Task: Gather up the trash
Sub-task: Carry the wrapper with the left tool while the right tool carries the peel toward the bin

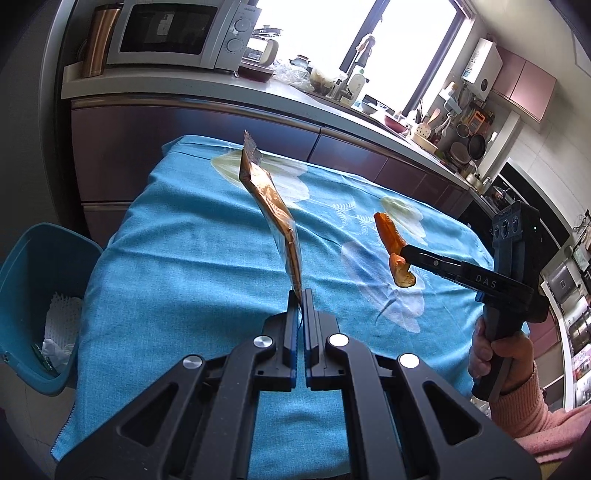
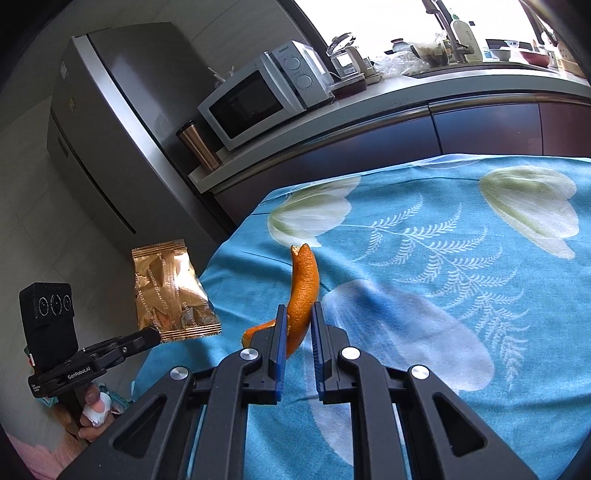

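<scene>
My left gripper (image 1: 300, 295) is shut on a gold foil snack wrapper (image 1: 271, 206), held edge-on above the table; the right wrist view shows the wrapper flat (image 2: 173, 291) with the left gripper (image 2: 157, 334) at the table's left edge. My right gripper (image 2: 300, 312) is shut on a curved strip of orange peel (image 2: 303, 288), lifted above the cloth. In the left wrist view the right gripper (image 1: 400, 256) holds the peel (image 1: 391, 240) over the table's right side. A blue trash bin (image 1: 33, 266) with white paper trash inside stands left of the table.
The table has a blue flowered cloth (image 1: 207, 266). Behind it a kitchen counter (image 1: 207, 90) carries a microwave (image 1: 177, 31), a copper tumbler (image 1: 99, 37) and dishes. A grey fridge (image 2: 107, 122) stands at the left in the right wrist view.
</scene>
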